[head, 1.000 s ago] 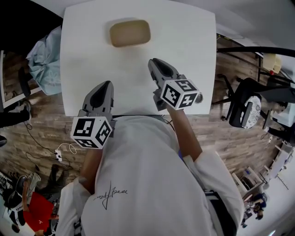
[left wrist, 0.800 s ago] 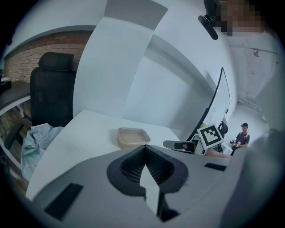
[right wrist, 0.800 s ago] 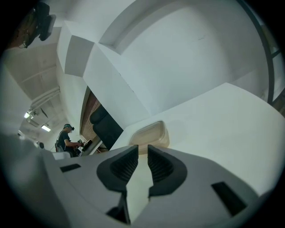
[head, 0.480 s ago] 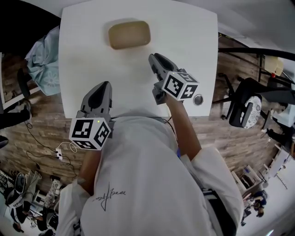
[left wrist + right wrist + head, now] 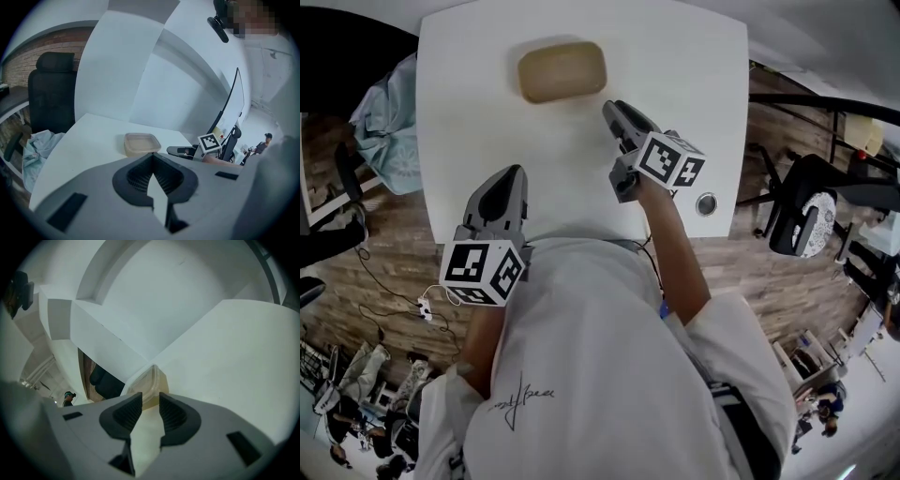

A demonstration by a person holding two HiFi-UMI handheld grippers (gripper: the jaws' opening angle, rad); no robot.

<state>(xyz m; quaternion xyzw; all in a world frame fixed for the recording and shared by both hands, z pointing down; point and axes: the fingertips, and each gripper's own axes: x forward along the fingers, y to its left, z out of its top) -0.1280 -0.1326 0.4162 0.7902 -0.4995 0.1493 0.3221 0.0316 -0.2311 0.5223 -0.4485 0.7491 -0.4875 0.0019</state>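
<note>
Holds the left gripper (image 5: 511,174) low at the near edge of the table (image 5: 684,66), jaws pressed together at the tips with nothing between them. Holds the right gripper (image 5: 615,107) further in over the white top, jaws spread a little and empty, pointing toward the tub (image 5: 562,70). Finds that tub near the far edge, left of the middle, flat on the table, lid on as far as can be told. From the right gripper view, puts the tub (image 5: 146,379) just beyond the parted jaws, near but apart. From the left gripper view, puts it (image 5: 141,143) well ahead across bare table.

Judging by this: nothing gripped, nothing lifted, nothing opened. Only an approach on the right side; contact and closing not yet made.

For room: bare table all round the tub, with open top to its right and toward the person. Little margin behind the tub before the far edge. To the left, just off the table edge, a cloth (image 5: 389,117) on a dark chair. Near the right front corner, a small round fitting (image 5: 706,203) set in the top, clear of both grippers. Beyond the right edge, another chair (image 5: 806,216), well apart.
</note>
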